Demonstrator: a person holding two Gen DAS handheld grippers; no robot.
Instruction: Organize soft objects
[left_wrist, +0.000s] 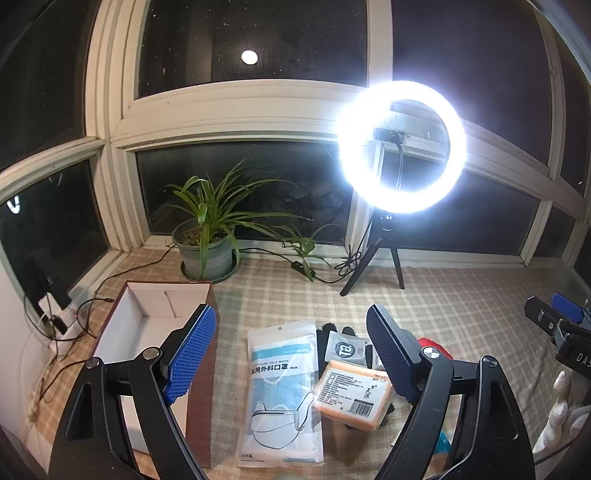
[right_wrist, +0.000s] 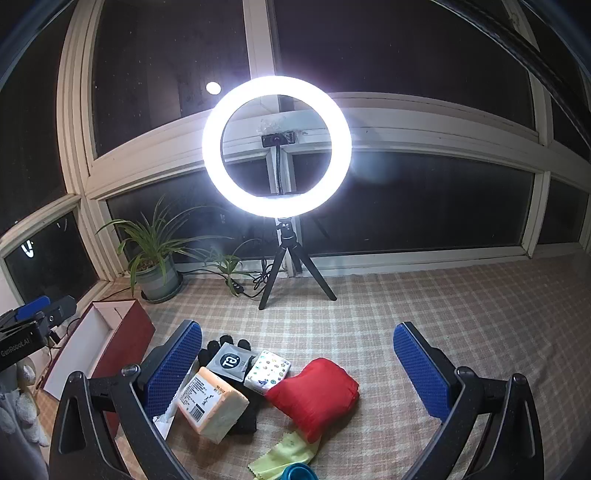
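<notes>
step: nothing picked up yet; soft items lie in a heap just right of the open box.
left gripper: jaws apart, empty, above the mask pack.
right gripper: jaws apart, empty, over the red pouch.
next move: probably lower onto one item, close, carry it to the box.
left view only: the mask pack in full, the box interior.
right view only: yellow cloth, patterned tissue pack, both farther from the box.
</notes>
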